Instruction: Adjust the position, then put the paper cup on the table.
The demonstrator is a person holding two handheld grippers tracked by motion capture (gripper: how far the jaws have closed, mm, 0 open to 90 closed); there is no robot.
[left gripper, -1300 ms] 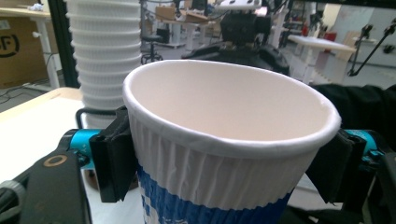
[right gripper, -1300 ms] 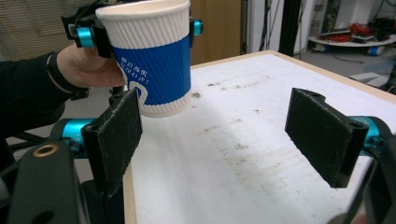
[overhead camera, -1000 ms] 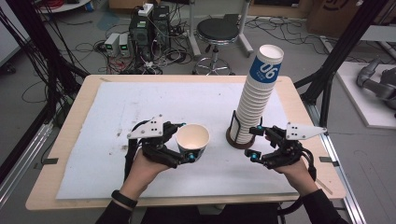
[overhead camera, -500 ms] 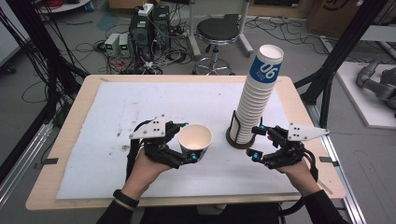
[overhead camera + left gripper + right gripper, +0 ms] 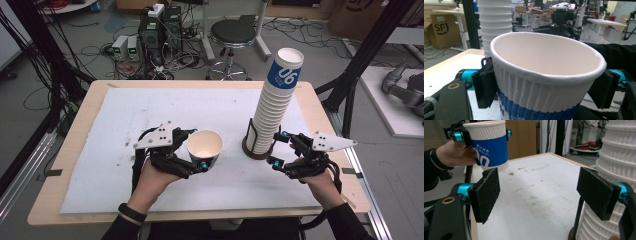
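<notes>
Jaws of the left gripper (image 5: 199, 150) are clamped on a single paper cup (image 5: 205, 148), one black pad pressed to each side of its ribbed wall just under the rim, as the left gripper view shows plainly (image 5: 545, 82). That cup is white with a blue band lower down and stands upright, mouth up, empty inside. In the right gripper view it hangs clear of the white mat (image 5: 536, 195) below it, so it is held up off the surface rather than resting there. It sits left of centre over the mat, toward the near edge.

To its right, well apart from it, rises a tall stack of cups (image 5: 276, 100), the same ribbed white kind, with a blue-banded one on top. The stack stands in a dark round holder (image 5: 255, 150) with thin upright rods.

The right gripper (image 5: 281, 148) sits just beside the foot of that stack, on its right, with its jaws apart and nothing between the pads; in the right gripper view one pad is close to the stack's lower cups, though I cannot tell whether it touches them.

Everything rests on a wooden surface (image 5: 80, 125) covered mostly by the mat. Beyond it stand a black stool (image 5: 232, 32) and a tangle of cables on the floor.
</notes>
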